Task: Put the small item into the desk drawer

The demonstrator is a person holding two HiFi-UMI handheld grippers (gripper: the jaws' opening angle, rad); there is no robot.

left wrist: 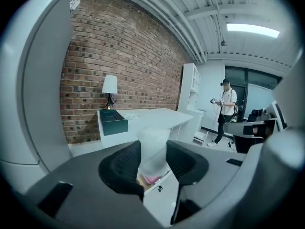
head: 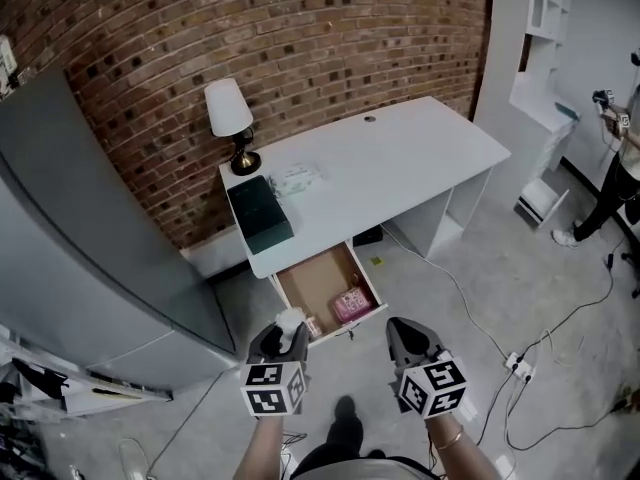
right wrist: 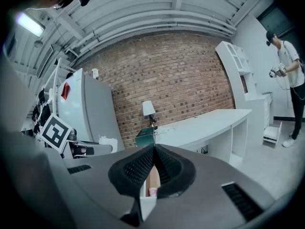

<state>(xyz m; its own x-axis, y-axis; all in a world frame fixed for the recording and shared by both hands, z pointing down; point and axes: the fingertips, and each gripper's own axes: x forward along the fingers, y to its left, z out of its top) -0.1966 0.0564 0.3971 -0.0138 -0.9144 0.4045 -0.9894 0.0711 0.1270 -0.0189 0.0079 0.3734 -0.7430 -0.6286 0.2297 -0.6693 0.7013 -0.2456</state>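
Grip: clamping the small item (left wrist: 153, 149) between the black ribbed pads (left wrist: 121, 166) of the left gripper (head: 283, 336), with the jaws standing apart only by the item's width. Showing that item as a pale, translucent piece poking up past the fingertips. Holding it in the air in front of the drawer (head: 322, 280), not yet lying inside. Pointing the left gripper toward the drawer and slightly downward.

Hanging the right gripper (head: 405, 333) just beside the left one, pointing the same way. Pressing its jaws flat together along their length, carrying nothing between them.

Leaving the drawer pulled out from the near left end of the white desk (head: 400, 158), baring its brown floor and a pink packet (head: 352, 304) toward the front right corner.

Carrying, on the desk top, a lamp (head: 228, 113) with a white shade at the back left corner, a dark green box (head: 260, 213) lying just in front of the lamp along the left edge, and a crumpled white packet (head: 295, 179) resting just beside the box.

Backing the desk with a brick wall (head: 300, 38); flanking it on the left with a tall grey cabinet (head: 90, 218) and, off to the right, with white shelving (head: 545, 28). Trailing cables and a power strip (head: 517, 365) across the floor to the right of the grippers. Standing near the shelving at the far right edge, a person (head: 612, 173), well apart from the desk.
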